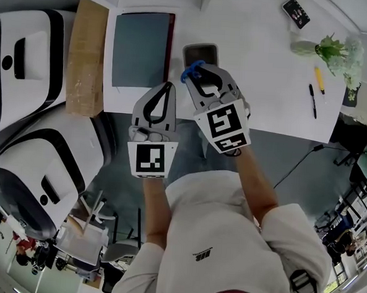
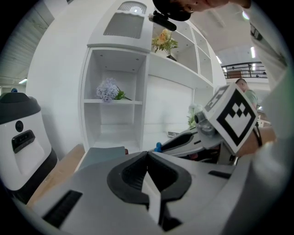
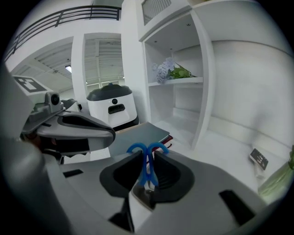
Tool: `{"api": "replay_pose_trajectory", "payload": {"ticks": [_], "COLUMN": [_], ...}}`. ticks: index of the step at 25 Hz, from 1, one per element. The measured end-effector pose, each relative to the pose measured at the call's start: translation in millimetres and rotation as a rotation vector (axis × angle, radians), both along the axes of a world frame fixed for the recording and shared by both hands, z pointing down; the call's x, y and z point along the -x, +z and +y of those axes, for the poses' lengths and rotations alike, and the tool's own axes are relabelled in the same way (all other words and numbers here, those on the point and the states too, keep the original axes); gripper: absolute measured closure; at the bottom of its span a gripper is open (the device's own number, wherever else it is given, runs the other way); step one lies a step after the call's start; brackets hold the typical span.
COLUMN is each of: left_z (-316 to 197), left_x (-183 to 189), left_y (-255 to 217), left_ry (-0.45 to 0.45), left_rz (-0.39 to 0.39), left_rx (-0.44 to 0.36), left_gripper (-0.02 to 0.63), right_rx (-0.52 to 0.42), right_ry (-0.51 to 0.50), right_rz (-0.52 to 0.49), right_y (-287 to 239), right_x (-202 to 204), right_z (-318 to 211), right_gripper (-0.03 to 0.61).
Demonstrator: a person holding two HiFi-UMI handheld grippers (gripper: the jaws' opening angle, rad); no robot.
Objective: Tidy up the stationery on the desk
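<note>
A pair of blue-handled scissors [image 1: 190,72] [image 3: 147,169] stands clamped between the jaws of my right gripper [image 1: 199,69] [image 3: 146,157], handles pointing away from me. It hovers at the front edge of a dark rectangular holder [image 1: 200,53] on the white desk [image 1: 256,67]. My left gripper [image 1: 169,86] [image 2: 147,154] is shut with nothing in it, just left of the right one, over the desk's front edge. A black pen [image 1: 312,100] and a yellow pen [image 1: 319,79] lie on the desk's right side. A grey notebook [image 1: 141,48] [image 3: 135,135] lies at the left.
A phone [image 1: 296,12] and a vase of flowers [image 1: 329,50] are at the far right of the desk. A brown cardboard box [image 1: 87,56] stands left of the notebook. White machines [image 1: 25,52] sit further left. White shelving [image 3: 183,92] rises behind the desk.
</note>
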State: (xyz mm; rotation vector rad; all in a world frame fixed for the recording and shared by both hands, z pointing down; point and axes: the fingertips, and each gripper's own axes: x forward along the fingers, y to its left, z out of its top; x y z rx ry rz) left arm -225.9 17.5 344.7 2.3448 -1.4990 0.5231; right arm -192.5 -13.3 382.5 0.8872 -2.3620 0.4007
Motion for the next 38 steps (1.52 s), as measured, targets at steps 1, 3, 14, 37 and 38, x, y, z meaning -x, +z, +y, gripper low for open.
{"api": "replay_pose_trajectory", "payload": {"ticks": [1,3,14,37,38], "left_z": [0.2,0.8,9.9,21.5,21.8], "left_x": [-0.7,-2.8,-12.6,-120.0,-127.0], "left_y": [-0.3,-0.8,-6.3,-18.1,-18.0], "left_ry": [0.0,0.0,-0.016,0.122,0.132], "left_rz": [0.001,0.002,0.003,0.03,0.032], "left_rx": [0.0,-0.001,-0.01,-0.026,-0.026], "left_gripper": [0.614,0.614,0.614,0.614,0.614], "right_rx": [0.001,0.003,-0.012,-0.068,-0.068], "right_ry": [-0.001,-0.005,-0.023,0.144,0.156], "right_rz": [0.01,0.021,0.016,0.005,0.005], "right_y": [2.9,6.7,-1.1,-28.7,-28.8], "right_x": [-0.7,-2.3,-12.1,-133.3,-141.0], "right_z": [0.6,2.2,11.7,35.1,36.4], "right_gripper": [0.514,0.512,0.469,0.483,0.483]}}
